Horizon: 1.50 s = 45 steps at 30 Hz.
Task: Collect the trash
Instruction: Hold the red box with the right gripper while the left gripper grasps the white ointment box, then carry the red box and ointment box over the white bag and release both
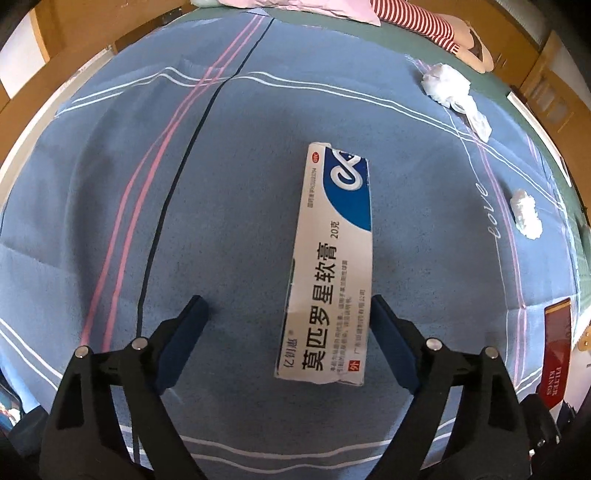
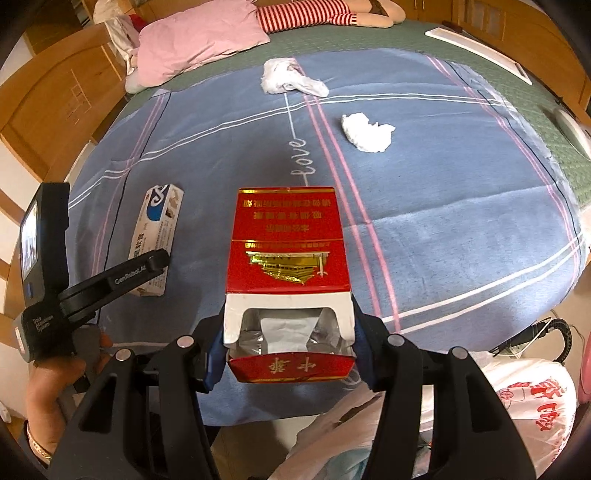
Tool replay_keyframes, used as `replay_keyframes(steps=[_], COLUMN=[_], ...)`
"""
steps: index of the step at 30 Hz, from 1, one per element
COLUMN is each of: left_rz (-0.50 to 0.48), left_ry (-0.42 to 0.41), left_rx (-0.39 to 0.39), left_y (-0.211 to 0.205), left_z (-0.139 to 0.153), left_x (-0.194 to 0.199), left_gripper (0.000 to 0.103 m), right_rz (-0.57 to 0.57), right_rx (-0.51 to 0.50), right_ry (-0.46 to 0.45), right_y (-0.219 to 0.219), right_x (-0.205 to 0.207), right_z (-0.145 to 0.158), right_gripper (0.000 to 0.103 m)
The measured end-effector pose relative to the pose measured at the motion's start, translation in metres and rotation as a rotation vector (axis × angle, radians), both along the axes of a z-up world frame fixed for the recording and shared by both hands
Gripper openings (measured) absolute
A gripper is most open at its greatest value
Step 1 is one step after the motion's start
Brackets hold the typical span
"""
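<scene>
My right gripper (image 2: 288, 350) is clamped on the red cigarette pack (image 2: 287, 266) — blue pads pressed on both its sides, flip lid hanging open toward the camera, foil and white lining showing. The pack is held above the near edge of the blue blanket (image 2: 443, 206).

My left gripper (image 1: 286, 314) has its jaws wide apart, hovering over the ointment box (image 1: 330, 269), which lies flat on the blanket (image 1: 110, 184) with its near end between my fingers. The right finger (image 1: 388, 332) sits just beside the box edge; I cannot tell if it touches. The left finger is clear of it. From the right camera the same box (image 2: 157, 236) lies left of the pack, under my left gripper (image 2: 147, 267).

Farther out — two crumpled tissues: one (image 2: 367, 131) right of the "love" lettering, another wad (image 2: 291, 77) near the blanket's far edge. Pink pillow (image 2: 199, 40) and a striped doll (image 2: 314, 13) sit beyond. White plastic bag (image 2: 528, 402) with red print hangs off the near edge, at my right.
</scene>
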State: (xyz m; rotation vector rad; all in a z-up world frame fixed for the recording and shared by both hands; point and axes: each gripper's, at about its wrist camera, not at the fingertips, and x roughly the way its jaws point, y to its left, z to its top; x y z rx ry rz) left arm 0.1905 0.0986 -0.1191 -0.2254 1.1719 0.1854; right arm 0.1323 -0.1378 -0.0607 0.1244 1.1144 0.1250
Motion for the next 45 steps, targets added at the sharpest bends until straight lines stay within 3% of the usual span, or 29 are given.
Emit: replay_keyframes(steps=[5,11,24,30,35,36,38,40,45], left_rz=[-0.01,-0.026,0.014,-0.018,-0.055,-0.056,-0.058,-0.067,-0.159], left_ry=[-0.006,-0.018,-0.08,-0.145,-0.215,-0.234,-0.29,-0.337,-0.406], left_rx=[0.015,0.059,0.084,0.105,0.014,-0.033,-0.212,-0.341,-0.42], left_y=[0.0,-0.004,0.002,-0.004,-0.006,-0.003,0.006,0.012,-0.002], left_z=[0.0,0.002,0.018,0.031,0.042,0.045,0.053,0.059,0.071], left_x=[-0.001,-0.003,-0.009,-0.014,-0.021,-0.024,-0.034,-0.045,-0.079], left_gripper=[0.078,0.056,0.05,0.048,0.046,0.046,0.045,0.045,0.045], right_rz=[0.006,0.008,0.008,0.014,-0.011,-0.008,0.009,0.036,0.093], right_rx=[-0.001,-0.002,-0.002,0.002,0.0,0.001,0.01,0.03,-0.009], right_ry=[0.004,0.007,0.005,-0.091,-0.089,-0.09,-0.097,-0.112,-0.069], right_y=[0.002,0.004,0.007,0.001,-0.01,-0.014,-0.018,-0.031,-0.072], right_x=[0.0,-0.002,-0.004,-0.011,-0.016,-0.02,-0.024,-0.037,-0.08], right_z=[-0.002,-0.004,-0.006,0.018,0.024,0.026,0.031,0.041,0.047], right_gripper=[0.056,0.056,0.056,0.056,0.056,0.056,0.056,0.056,0.056])
